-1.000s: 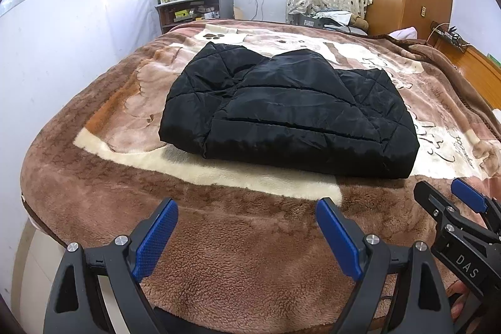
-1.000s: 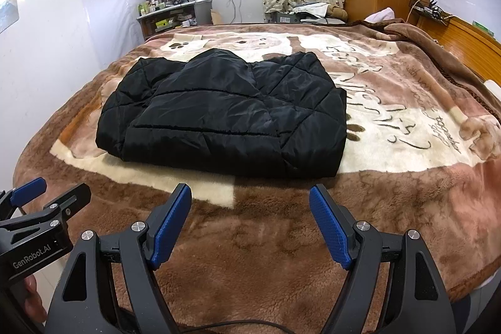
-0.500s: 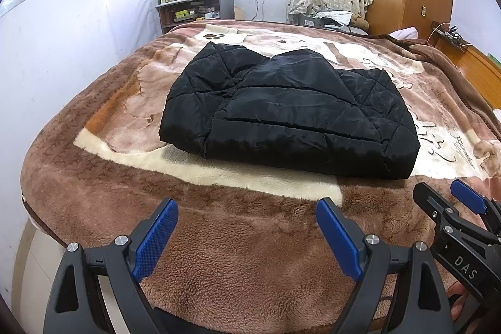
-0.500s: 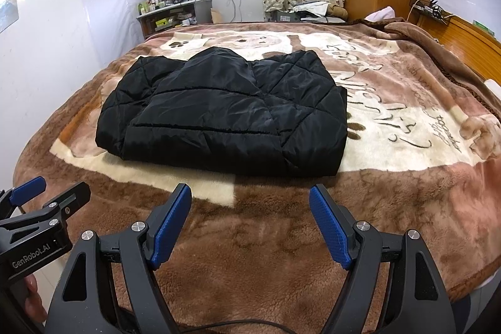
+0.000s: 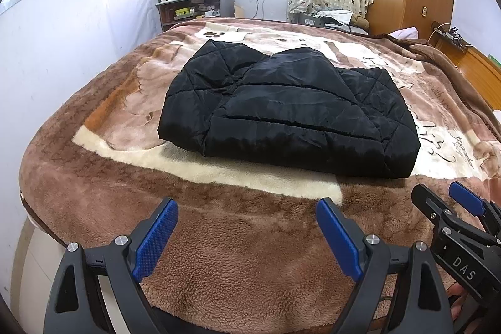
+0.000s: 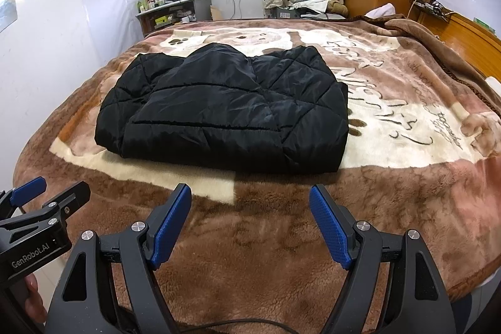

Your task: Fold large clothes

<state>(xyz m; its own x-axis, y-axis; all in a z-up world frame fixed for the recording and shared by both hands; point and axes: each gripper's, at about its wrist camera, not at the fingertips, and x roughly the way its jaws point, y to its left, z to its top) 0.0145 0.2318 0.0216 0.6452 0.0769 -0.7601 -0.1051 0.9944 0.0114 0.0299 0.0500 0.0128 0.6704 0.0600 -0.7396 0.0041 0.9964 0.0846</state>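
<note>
Both our tools stand wide open and empty: left tool (image 5: 247,235), right tool (image 6: 250,223), side by side, angled down over the near edge of the bed (image 6: 281,240). Neither touches fabric. Ahead of both, well apart from the tips, the jacket (image 5: 288,111) lies on the blanket (image 5: 103,177) as a compact folded bundle, edges fairly square. We judge the folding essentially done; at most a tidy-up of the left-hand bulge remains.
</note>
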